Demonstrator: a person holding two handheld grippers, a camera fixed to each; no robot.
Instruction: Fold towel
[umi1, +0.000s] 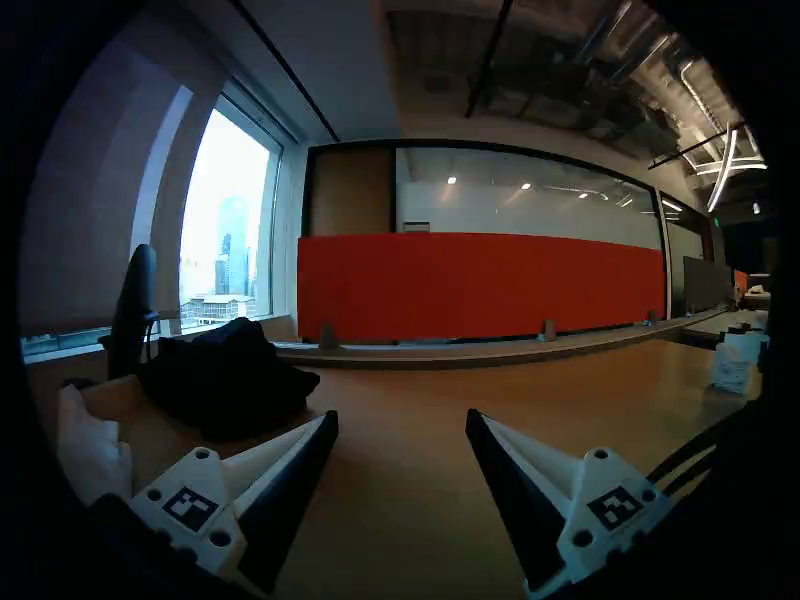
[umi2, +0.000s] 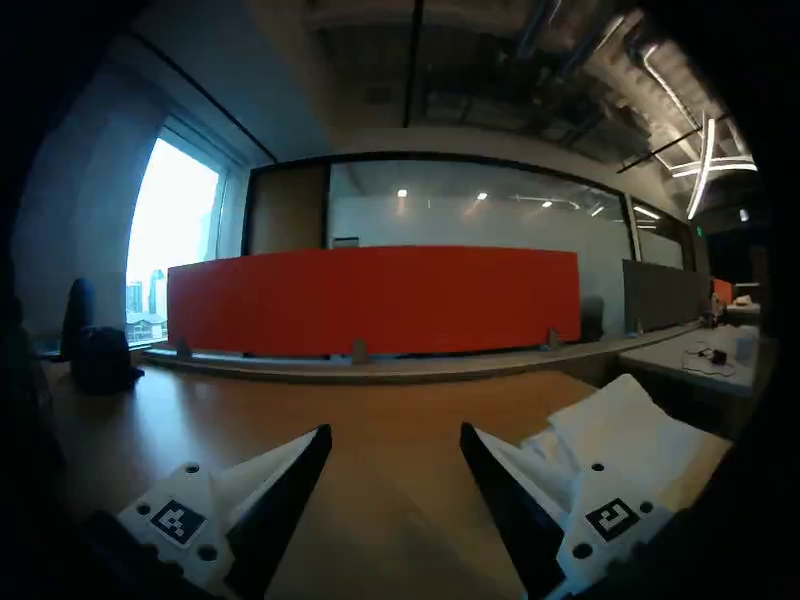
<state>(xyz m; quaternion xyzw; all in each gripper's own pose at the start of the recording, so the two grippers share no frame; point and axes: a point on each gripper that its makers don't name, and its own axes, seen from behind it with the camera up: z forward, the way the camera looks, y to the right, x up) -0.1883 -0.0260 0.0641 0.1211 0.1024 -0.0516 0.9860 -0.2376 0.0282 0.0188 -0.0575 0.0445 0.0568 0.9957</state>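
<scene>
Plainly, both pairs of tongs stand wide open with nothing between their fingers. In the left gripper view we see the left gripper (umi1: 401, 414) with its two white, dark-edged fingers spread far apart, and only the bare wooden table (umi1: 560, 390) shows in the gap; the tips hang just over the tabletop, and we cannot tell whether they touch it. Just beyond its left-hand finger lies a black heap of fabric or a bag (umi1: 225, 375), close to the fingertip but apart from it, and at the far left edge sits a pale crumpled shape (umi1: 90, 450) which we cannot identify. A dark chair back (umi1: 135, 305) rises behind, before the bright window (umi1: 225, 235). A long red partition (umi1: 480, 285) runs along the back of the table, and some small white items (umi1: 735, 360) stand at the far right. In the right gripper view the right gripper (umi2: 395, 428) is spread just as wide, again with only wood between its fingers. The white towel (umi2: 625, 415) lies on the table at the right of this view, just behind and beside the right-hand finger; it looks partly folded, with a flat layer on top, and we cannot tell whether the finger touches it. Neither finger presses on it.
</scene>
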